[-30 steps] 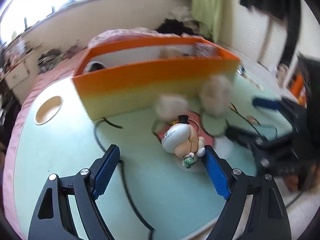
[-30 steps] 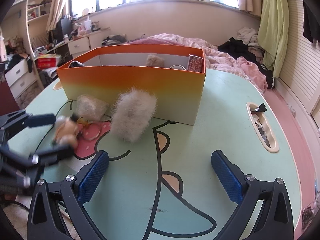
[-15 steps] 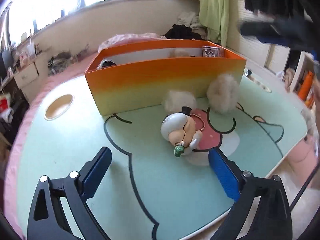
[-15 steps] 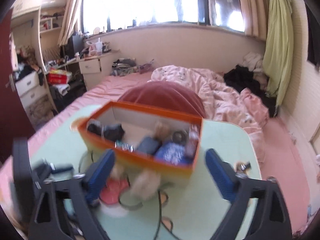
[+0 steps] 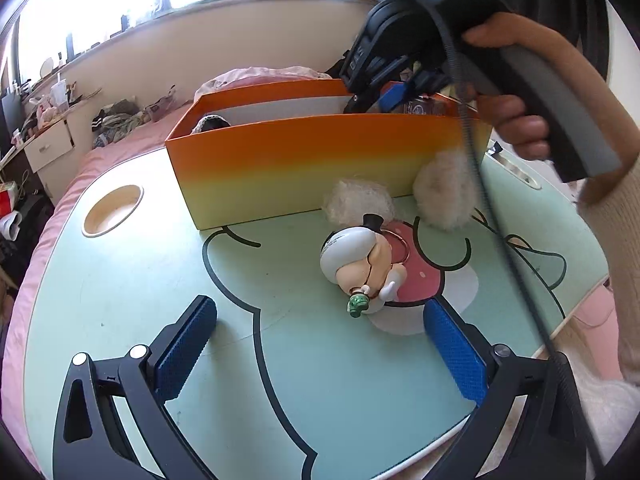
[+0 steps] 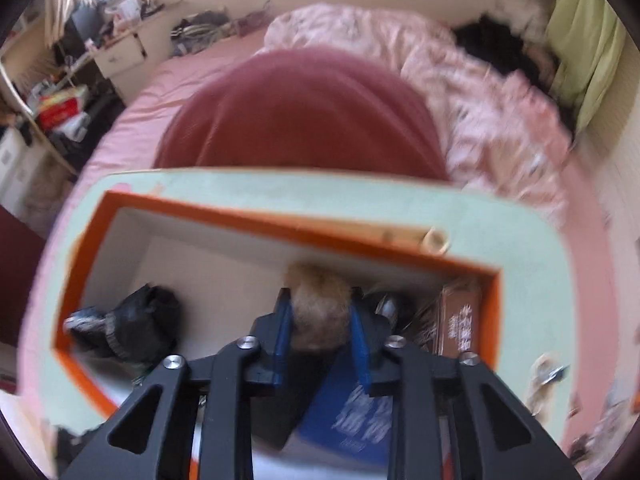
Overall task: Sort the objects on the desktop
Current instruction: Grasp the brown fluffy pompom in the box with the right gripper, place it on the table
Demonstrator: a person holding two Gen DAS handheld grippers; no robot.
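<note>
An orange-and-yellow box [image 5: 304,160] stands on the mint-green table [image 5: 120,300]. In the right wrist view my right gripper [image 6: 322,316] reaches down into the box [image 6: 256,212] and is shut on a brown furry pompom [image 6: 320,304]. In the left wrist view the right gripper [image 5: 394,94] shows over the box's rim. My left gripper [image 5: 320,344] is open and empty above the table. In front of it a small doll figure [image 5: 360,256] lies on its side. Two pale furry pompoms [image 5: 358,200] [image 5: 444,192] lie against the box's front wall.
Inside the box are a dark bundled item [image 6: 132,324], a blue booklet [image 6: 356,408] and a brown packet [image 6: 456,324]. The table has a round cup recess [image 5: 113,210] at left and a slot [image 5: 516,168] at right. A bed with pink bedding [image 6: 360,60] lies behind.
My right gripper rose from the table, moved over the box, dipped inside and closed on the brown pompom. My left gripper pulled back a little from the doll.
</note>
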